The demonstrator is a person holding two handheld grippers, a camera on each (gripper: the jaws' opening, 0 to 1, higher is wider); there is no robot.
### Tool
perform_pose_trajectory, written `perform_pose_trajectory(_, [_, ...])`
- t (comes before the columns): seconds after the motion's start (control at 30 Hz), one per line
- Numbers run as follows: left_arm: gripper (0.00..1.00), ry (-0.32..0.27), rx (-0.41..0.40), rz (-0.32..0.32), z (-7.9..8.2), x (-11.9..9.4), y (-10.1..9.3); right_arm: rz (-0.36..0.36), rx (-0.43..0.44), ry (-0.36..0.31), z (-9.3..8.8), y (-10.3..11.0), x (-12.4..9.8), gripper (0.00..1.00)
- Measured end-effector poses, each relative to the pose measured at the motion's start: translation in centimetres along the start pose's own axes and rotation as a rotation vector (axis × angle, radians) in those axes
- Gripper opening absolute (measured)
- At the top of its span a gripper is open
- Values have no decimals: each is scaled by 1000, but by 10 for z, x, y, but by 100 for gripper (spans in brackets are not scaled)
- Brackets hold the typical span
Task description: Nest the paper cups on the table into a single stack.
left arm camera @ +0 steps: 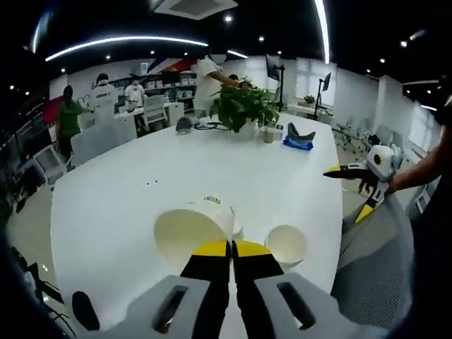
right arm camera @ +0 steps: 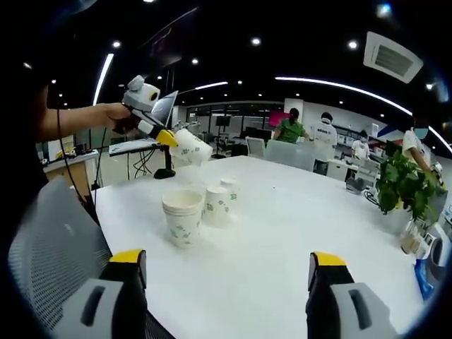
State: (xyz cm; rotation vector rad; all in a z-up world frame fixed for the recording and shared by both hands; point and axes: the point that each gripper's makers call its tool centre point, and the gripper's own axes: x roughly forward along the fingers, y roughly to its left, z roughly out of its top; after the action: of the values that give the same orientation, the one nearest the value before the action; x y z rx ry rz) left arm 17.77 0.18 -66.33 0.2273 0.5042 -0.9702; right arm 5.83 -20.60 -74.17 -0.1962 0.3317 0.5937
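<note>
The stack of nested cups [right arm camera: 183,215] stood upright on the counter [right arm camera: 282,247]; just behind it, an inverted cup [right arm camera: 216,205] and another [right arm camera: 229,189] waited. Left claw [right arm camera: 167,138] gripped a cup [right arm camera: 189,150] above the stack; right claw [right arm camera: 226,265] gaped wide, empty

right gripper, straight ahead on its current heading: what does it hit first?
Probably nothing: right gripper is open, with bare white table running ahead between its jaws. The cup stack sits left of that line. Depth is uncertain.

Raised tilted cup [right arm camera: 189,150], upright stack [right arm camera: 182,215], 2 inverted cups [right arm camera: 217,205]
</note>
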Motion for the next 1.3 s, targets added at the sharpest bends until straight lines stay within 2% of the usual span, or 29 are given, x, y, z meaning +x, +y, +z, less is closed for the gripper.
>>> perform_pose_trajectory(0.33, [0,20,54,-15,10,-11,-6,2,7,0,0,0,0,97])
perform_pose_trajectory(0.77, [0,91,236,-105,28,-27,-30,15,7,-1,0,3,1,97])
perform_pose_trajectory(1.1, [0,175,372,-156,22,-26,-50,19,3,7,-2,4,1,97])
perform_pose_trajectory(1.3, [0,240,437,-206,8,-16,-67,18,2,9,-2,4,1,96])
